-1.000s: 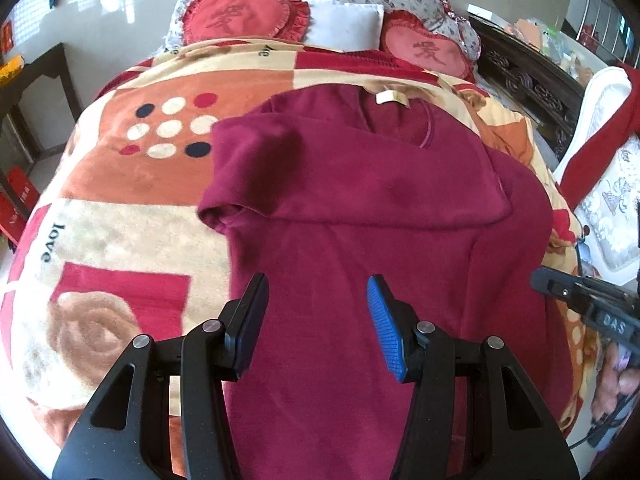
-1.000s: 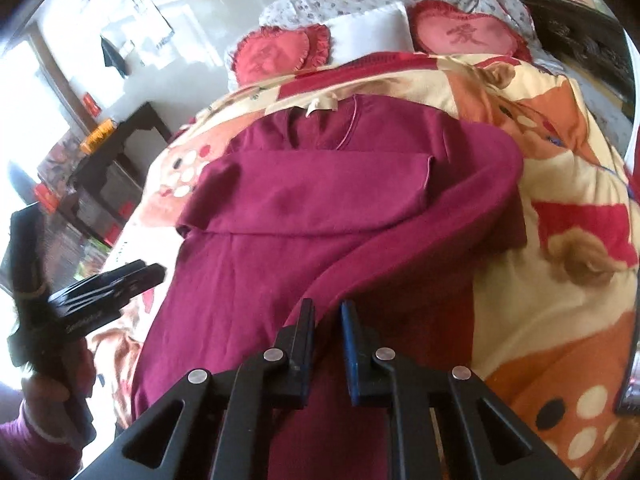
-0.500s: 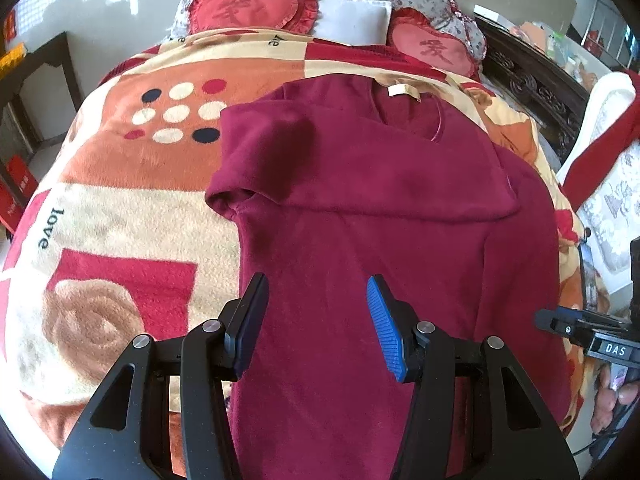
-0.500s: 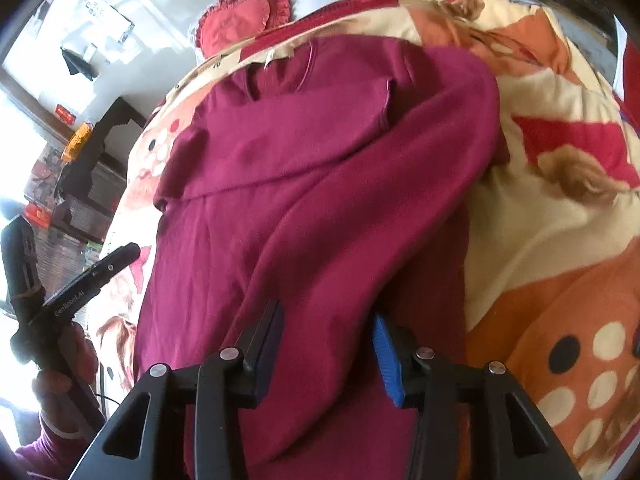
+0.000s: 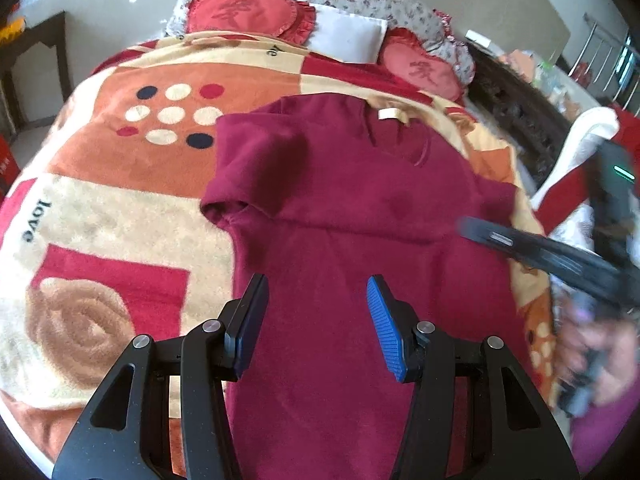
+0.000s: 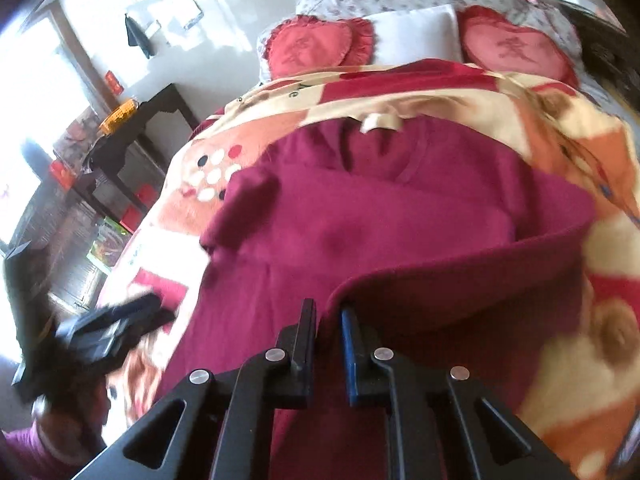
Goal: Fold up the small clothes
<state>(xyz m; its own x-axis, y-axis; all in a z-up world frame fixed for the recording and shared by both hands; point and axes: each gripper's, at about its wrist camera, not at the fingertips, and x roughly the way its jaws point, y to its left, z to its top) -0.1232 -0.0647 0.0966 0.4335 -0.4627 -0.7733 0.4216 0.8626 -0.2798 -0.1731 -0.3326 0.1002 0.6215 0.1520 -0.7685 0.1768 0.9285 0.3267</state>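
A maroon sweater (image 5: 344, 208) lies face down on a patterned blanket (image 5: 104, 184), collar tag toward the pillows. Its left sleeve is folded across the chest. My left gripper (image 5: 318, 320) is open and empty, above the sweater's lower body. My right gripper (image 6: 328, 320) is shut on the sweater's right side edge (image 6: 440, 280) and holds that fold lifted above the body. In the left wrist view the right gripper (image 5: 540, 256) shows blurred at the sweater's right edge. In the right wrist view the left gripper (image 6: 108, 328) shows blurred at lower left.
Two red heart cushions (image 5: 244, 12) and a white pillow (image 5: 348, 36) lie at the bed's head. A dark wooden frame (image 5: 516, 120) and white and red cloths (image 5: 580, 148) lie right of the bed. A dark side table (image 6: 144, 128) stands to the left.
My right gripper, open half a second ago over the sweater's right side, has shut on the edge and lifted it. My left gripper stayed open and drew slightly nearer the sweater.
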